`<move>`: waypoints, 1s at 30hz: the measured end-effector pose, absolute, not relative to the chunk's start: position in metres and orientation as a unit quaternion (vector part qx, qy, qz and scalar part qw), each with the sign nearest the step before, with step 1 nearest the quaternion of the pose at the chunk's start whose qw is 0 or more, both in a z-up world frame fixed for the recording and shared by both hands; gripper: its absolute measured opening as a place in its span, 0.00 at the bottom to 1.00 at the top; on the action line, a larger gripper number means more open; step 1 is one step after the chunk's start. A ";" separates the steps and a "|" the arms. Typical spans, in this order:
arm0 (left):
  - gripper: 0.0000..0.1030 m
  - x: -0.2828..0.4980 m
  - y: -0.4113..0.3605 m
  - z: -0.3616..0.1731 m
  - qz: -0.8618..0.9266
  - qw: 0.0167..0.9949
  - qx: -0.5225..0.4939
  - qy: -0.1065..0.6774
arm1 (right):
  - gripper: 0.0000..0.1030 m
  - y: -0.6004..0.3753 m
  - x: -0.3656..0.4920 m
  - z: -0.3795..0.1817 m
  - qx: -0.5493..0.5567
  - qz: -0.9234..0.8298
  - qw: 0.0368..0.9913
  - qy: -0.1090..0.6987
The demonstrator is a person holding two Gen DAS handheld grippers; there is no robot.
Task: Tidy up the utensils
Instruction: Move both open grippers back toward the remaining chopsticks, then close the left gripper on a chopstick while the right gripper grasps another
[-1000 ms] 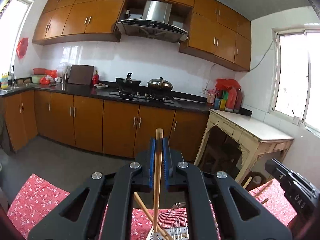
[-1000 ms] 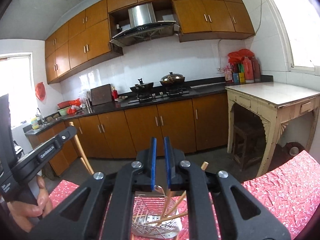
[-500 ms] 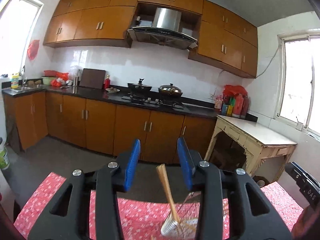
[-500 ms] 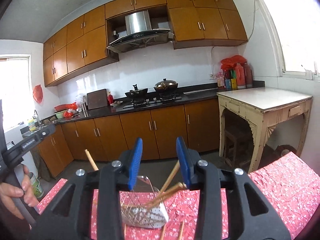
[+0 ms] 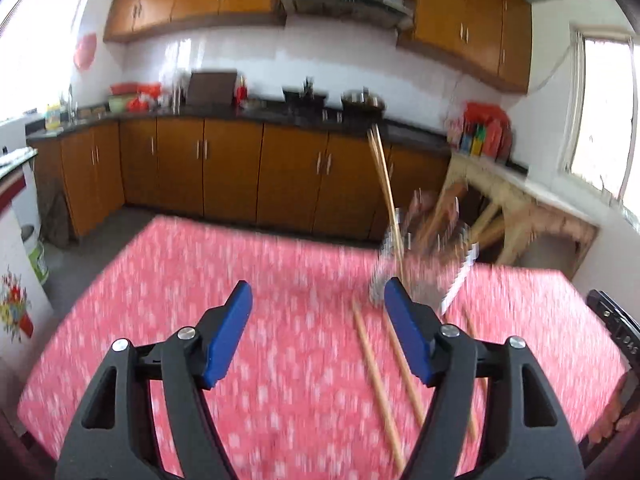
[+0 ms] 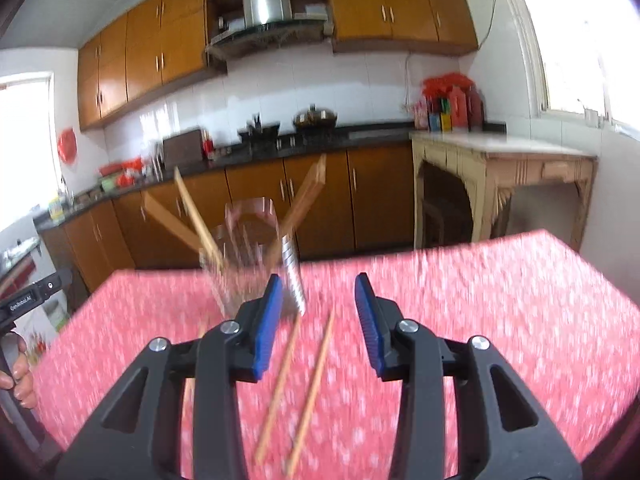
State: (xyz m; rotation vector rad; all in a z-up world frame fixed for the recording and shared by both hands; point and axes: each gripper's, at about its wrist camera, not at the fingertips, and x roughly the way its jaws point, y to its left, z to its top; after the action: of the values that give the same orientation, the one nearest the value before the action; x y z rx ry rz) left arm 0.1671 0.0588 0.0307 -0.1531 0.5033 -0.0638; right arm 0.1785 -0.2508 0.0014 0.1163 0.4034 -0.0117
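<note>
A wire utensil basket (image 5: 424,268) stands on the red tablecloth (image 5: 200,320) with wooden chopsticks (image 5: 384,184) leaning in it. It also shows in the right wrist view (image 6: 248,264), with chopsticks (image 6: 196,216) sticking up. Loose chopsticks (image 5: 376,384) lie on the cloth near the basket; in the right wrist view two loose chopsticks (image 6: 308,392) lie in front. My left gripper (image 5: 318,320) is open and empty, left of the basket. My right gripper (image 6: 316,312) is open and empty, above the loose chopsticks. Both views are blurred by motion.
The table's far edge (image 5: 256,228) drops to a kitchen floor. Brown cabinets (image 5: 224,172) and a counter with pots (image 6: 312,118) run along the back. A cream side table (image 6: 500,168) stands at the right. The other gripper's body (image 6: 28,300) shows at the left edge.
My left gripper opened and let go of the chopstick, which now stands in the basket. Both grippers opened wide, pulled back and tilted down toward the table.
</note>
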 end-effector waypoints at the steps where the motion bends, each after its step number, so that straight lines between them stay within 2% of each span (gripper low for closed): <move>1: 0.68 0.158 0.055 0.018 -0.031 0.964 -0.068 0.255 | 0.37 -0.249 0.175 -0.010 0.058 -0.005 0.976 0.210; 2: 0.73 0.151 0.051 0.009 -0.029 0.963 -0.061 0.259 | 0.37 -0.245 0.170 -0.027 0.059 -0.003 0.972 0.226; 5: 0.76 0.136 0.043 -0.016 -0.033 0.958 -0.060 0.279 | 0.36 -0.238 0.161 -0.065 0.066 0.002 0.964 0.258; 11: 0.90 0.118 0.030 -0.053 -0.036 0.949 -0.074 0.306 | 0.26 -0.219 0.151 -0.120 0.067 0.020 0.949 0.307; 16: 0.91 0.109 0.018 -0.071 -0.055 0.945 -0.069 0.315 | 0.21 -0.207 0.151 -0.137 0.060 0.024 0.942 0.330; 21: 0.88 0.114 0.014 -0.081 -0.070 0.938 -0.082 0.330 | 0.16 -0.203 0.155 -0.145 0.048 0.007 0.941 0.336; 23: 0.83 0.116 0.008 -0.085 -0.075 0.936 -0.073 0.335 | 0.09 -0.201 0.155 -0.143 0.034 -0.003 0.942 0.333; 30: 0.68 0.122 -0.009 -0.100 -0.088 0.926 -0.068 0.360 | 0.07 -0.229 0.155 -0.144 0.083 -0.056 0.941 0.323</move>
State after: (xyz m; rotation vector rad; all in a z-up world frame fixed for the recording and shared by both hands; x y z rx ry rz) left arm 0.1221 -0.0092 -0.0996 -0.1391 0.7387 -0.1806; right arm 0.1548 -0.2293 -0.1444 0.1697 0.6594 -0.1142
